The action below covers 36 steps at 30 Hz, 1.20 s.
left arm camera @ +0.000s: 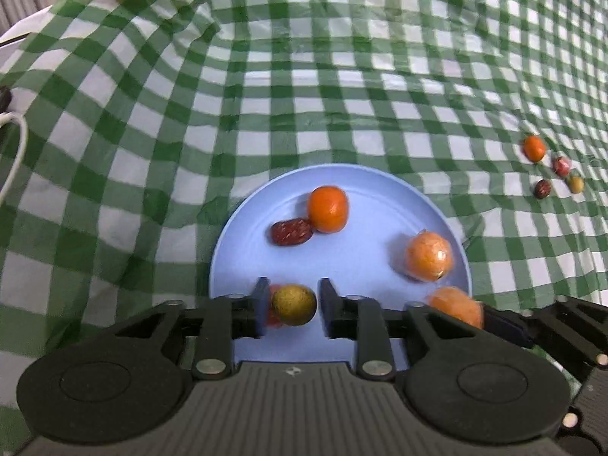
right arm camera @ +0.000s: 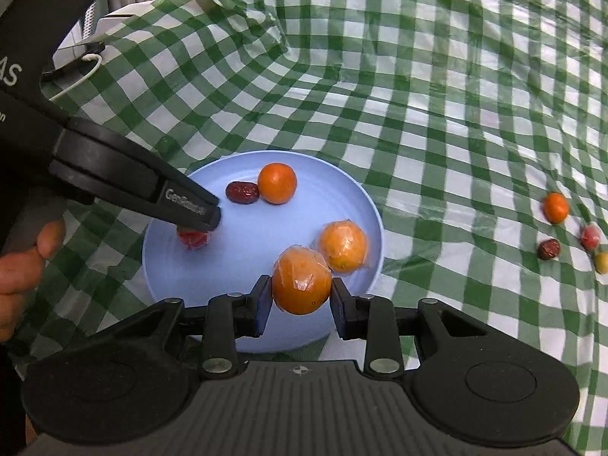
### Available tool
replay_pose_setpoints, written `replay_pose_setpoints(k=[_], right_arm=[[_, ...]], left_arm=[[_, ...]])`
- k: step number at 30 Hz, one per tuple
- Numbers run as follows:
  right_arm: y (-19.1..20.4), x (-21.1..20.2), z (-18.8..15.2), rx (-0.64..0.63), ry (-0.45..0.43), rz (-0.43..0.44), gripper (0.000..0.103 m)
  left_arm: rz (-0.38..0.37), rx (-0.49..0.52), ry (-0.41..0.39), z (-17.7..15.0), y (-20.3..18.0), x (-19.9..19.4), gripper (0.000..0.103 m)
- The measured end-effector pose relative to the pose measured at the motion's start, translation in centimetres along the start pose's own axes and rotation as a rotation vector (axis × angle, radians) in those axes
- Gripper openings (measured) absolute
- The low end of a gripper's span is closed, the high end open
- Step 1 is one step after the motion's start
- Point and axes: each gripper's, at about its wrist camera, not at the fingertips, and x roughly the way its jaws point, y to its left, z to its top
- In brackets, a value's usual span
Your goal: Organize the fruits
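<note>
A light blue plate lies on the green checked cloth. On it are an orange, a red date and a wrapped orange. My left gripper is over the plate's near part with a yellow-green fruit between its fingers; a gap shows at the right finger. A small red fruit lies under it. My right gripper is shut on a second wrapped orange above the plate's near edge.
Several small fruits lie on the cloth at the right: an orange, a dark date, a red fruit and a yellow one. A white cable hangs at the left.
</note>
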Motion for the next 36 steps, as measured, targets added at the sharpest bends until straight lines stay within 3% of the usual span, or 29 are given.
replay_pose_setpoints(k=[1, 2, 3, 4, 6, 12, 17, 22, 36], right_arm=[[0.0, 0.2, 0.2, 0.001, 0.001, 0.002, 0.038], [-0.1, 0.2, 0.4, 0.002, 0.001, 0.007, 0.049], [-0.1, 0.1, 0.6, 0.003, -0.004, 0.012, 0.061], [-0.1, -0.3, 0.8, 0.005, -0.012, 0.011, 0.067], [-0.1, -1.3, 0.9, 0.003, -0.026, 0.002, 0.084], [0.1, -5.6, -1.3, 0.005, 0.005, 0.013, 0.095], [1.0, -9.4, -3.9, 0.022, 0.023, 0.026, 0.097], [2.5, -12.1, -4.6, -0.016, -0.037, 0.013, 0.098], [3.4, -17.6, -5.7, -0.024, -0.177, -0.014, 0.101]], left_arm=[[-0.003, 0.003, -0.013, 0.1, 0.0, -0.3, 0.083], [0.008, -0.001, -0.04, 0.1, 0.1, -0.8, 0.102], [0.017, -0.005, -0.072, 0.0, 0.1, -1.4, 0.102], [0.017, -0.002, -0.107, -0.1, 0.1, -2.2, 0.103], [0.002, 0.027, -0.102, -0.2, -0.1, -3.0, 0.103], [0.02, 0.015, -0.067, -3.2, 0.6, -6.5, 0.103], [0.045, -0.025, -0.052, -6.6, 1.5, -9.8, 0.103], [0.054, -0.065, -0.082, -8.6, 2.2, -12.8, 0.103], [0.047, -0.044, -0.194, -10.9, 0.4, -18.3, 0.103]])
